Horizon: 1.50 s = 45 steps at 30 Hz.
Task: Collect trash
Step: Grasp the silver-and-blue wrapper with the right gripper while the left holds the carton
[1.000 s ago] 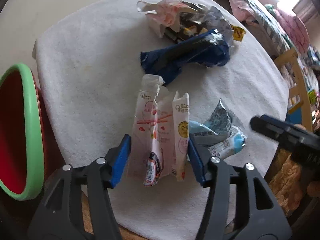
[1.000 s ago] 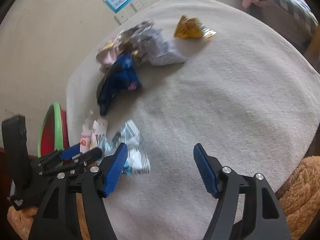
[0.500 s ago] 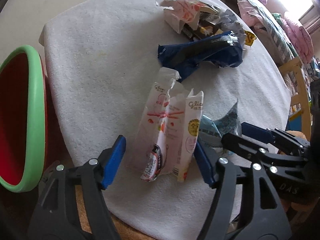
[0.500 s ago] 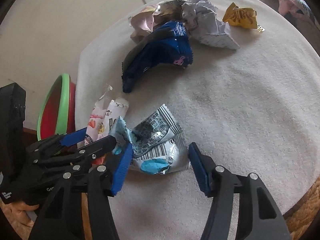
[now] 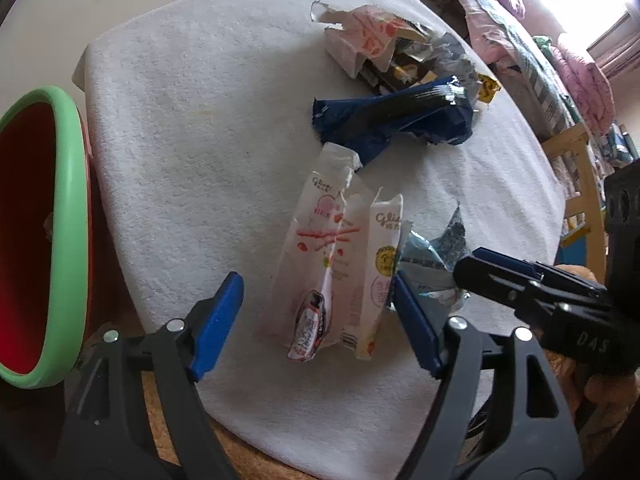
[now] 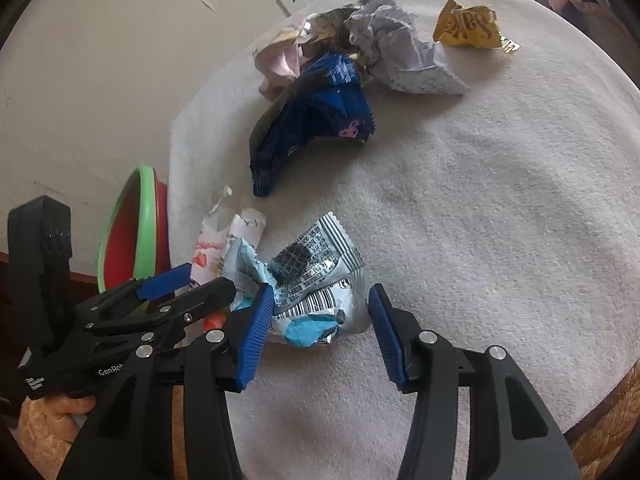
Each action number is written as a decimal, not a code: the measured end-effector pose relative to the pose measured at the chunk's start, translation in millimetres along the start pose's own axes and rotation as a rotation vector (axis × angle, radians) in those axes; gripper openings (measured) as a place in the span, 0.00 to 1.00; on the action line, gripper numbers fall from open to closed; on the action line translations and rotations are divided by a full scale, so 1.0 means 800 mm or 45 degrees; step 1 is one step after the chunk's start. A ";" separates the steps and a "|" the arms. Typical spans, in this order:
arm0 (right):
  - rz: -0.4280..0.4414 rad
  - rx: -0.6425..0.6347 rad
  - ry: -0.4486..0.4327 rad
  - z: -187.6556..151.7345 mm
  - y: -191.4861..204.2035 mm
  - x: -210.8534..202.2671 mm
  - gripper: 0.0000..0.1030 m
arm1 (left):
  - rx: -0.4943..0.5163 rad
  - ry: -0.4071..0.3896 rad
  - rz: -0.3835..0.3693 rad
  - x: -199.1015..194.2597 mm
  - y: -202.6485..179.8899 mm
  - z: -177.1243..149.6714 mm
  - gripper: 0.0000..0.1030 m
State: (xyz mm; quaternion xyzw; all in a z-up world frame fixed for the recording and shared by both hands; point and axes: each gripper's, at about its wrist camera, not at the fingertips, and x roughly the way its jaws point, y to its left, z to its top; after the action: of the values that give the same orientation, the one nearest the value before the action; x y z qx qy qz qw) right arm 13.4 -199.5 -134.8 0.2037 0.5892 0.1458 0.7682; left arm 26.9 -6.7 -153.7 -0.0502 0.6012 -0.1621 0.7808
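My left gripper [image 5: 316, 322] is open with its jaws on either side of a white and pink Glico wrapper [image 5: 332, 264] lying on the towel. My right gripper [image 6: 320, 330] is open around a silver and light-blue wrapper [image 6: 316, 292], which also shows in the left wrist view [image 5: 434, 252] just right of the Glico wrapper. A dark blue wrapper [image 5: 396, 118] [image 6: 316, 120] lies farther back. A pile of crumpled wrappers [image 5: 384, 50] [image 6: 380, 52] lies behind it. A yellow wrapper [image 6: 468, 26] sits at the far side.
A red bin with a green rim [image 5: 48, 240] [image 6: 136, 224] stands off the table's left edge. A white towel [image 5: 192, 120] covers the round table. The left gripper [image 6: 168, 280] shows close beside my right one. Bedding and a wooden chair [image 5: 584, 168] stand at the right.
Both grippers have moved forward and down toward the wrappers. The right gripper has come in beside the left one and now brackets the silver wrapper.
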 end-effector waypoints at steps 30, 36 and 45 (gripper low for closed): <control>0.028 0.069 -0.012 -0.018 0.001 -0.035 0.45 | -0.060 -0.092 0.005 -0.010 -0.004 0.032 0.35; 0.108 0.187 -0.013 -0.002 0.015 -0.024 0.63 | -0.140 -0.148 -0.004 -0.032 0.020 0.026 0.35; 0.227 0.476 0.005 0.028 0.026 0.018 0.73 | -0.211 -0.062 -0.100 -0.012 0.024 0.008 0.35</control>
State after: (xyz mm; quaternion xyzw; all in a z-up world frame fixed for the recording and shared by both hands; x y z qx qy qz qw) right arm 38.9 -178.2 -131.8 0.3938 0.5872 0.1016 0.6999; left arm 34.4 13.8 -148.3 -0.1419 0.5910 -0.1409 0.7815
